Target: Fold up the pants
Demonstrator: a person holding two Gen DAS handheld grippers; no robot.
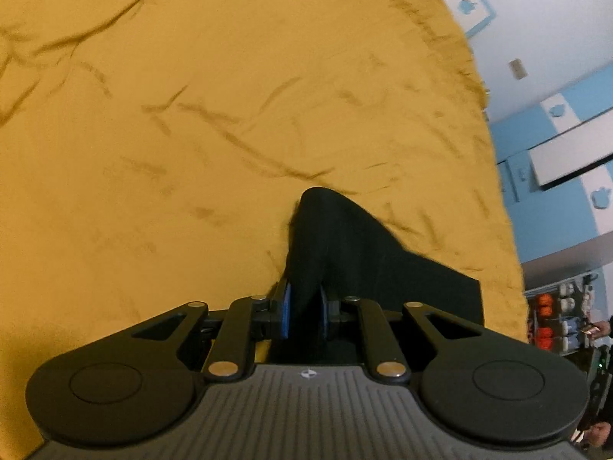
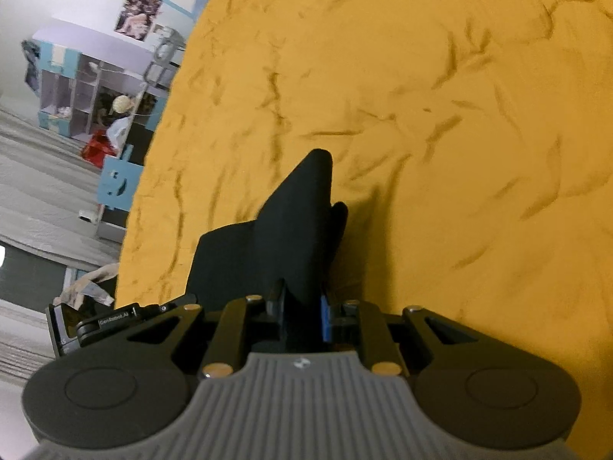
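Note:
The black pants [image 1: 345, 245] hang over a yellow bedspread [image 1: 191, 115]. In the left wrist view my left gripper [image 1: 305, 306] is shut on a bunched corner of the cloth, which sticks up in a peak past the blue pads and trails off to the right. In the right wrist view my right gripper [image 2: 302, 314] is shut on another corner of the black pants [image 2: 295, 222], which rises in a point ahead of the fingers and spreads out to the left. Both grippers point steeply down at the bed.
The wrinkled yellow bedspread [image 2: 421, 115] fills most of both views. Its edge runs down the right of the left wrist view, with a blue-and-white wall [image 1: 555, 134] beyond. A shelf unit [image 2: 76, 88] and grey floor lie beyond the bed's left edge in the right wrist view.

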